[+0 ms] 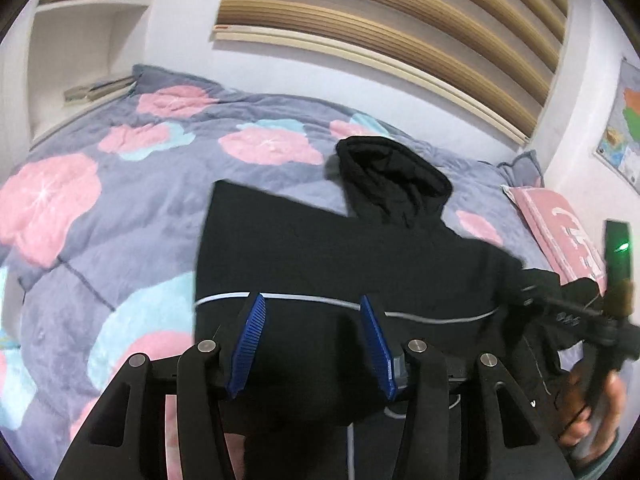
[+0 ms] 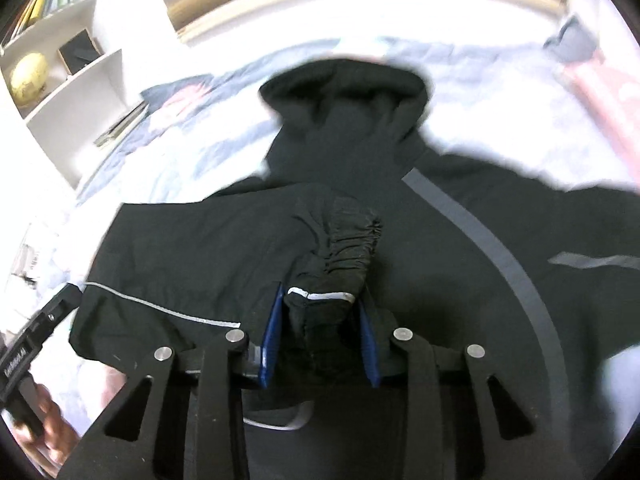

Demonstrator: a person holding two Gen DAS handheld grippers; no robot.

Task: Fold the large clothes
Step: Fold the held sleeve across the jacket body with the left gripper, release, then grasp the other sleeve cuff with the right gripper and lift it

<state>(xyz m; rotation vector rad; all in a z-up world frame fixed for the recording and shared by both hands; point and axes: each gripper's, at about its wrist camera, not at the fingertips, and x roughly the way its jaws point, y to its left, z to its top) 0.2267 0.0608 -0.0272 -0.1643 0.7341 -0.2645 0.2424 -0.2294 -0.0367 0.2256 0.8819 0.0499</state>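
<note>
A black hooded jacket [image 1: 344, 248] lies spread on the bed, its hood [image 1: 392, 176] toward the headboard and a thin white stripe [image 1: 320, 299] across the body. My left gripper [image 1: 312, 298] hovers over the jacket's lower body, open, with nothing between its blue pads [image 1: 250, 340]. In the right wrist view the jacket [image 2: 192, 248] fills the middle. A bunched sleeve with an elastic cuff [image 2: 352, 240] stands up between the blue pads [image 2: 272, 336] of my right gripper [image 2: 320, 296], which is shut on it. The right gripper [image 1: 576, 316] also shows at the right edge of the left wrist view, held by a hand [image 1: 592, 416].
A grey quilt [image 1: 120, 184] with pink and blue flowers covers the bed. A pink pillow [image 1: 560, 232] lies at the right by the wall. White shelves [image 2: 76, 92] with a globe [image 2: 28, 76] stand at the left. A slatted wooden headboard [image 1: 380, 28] is behind the bed.
</note>
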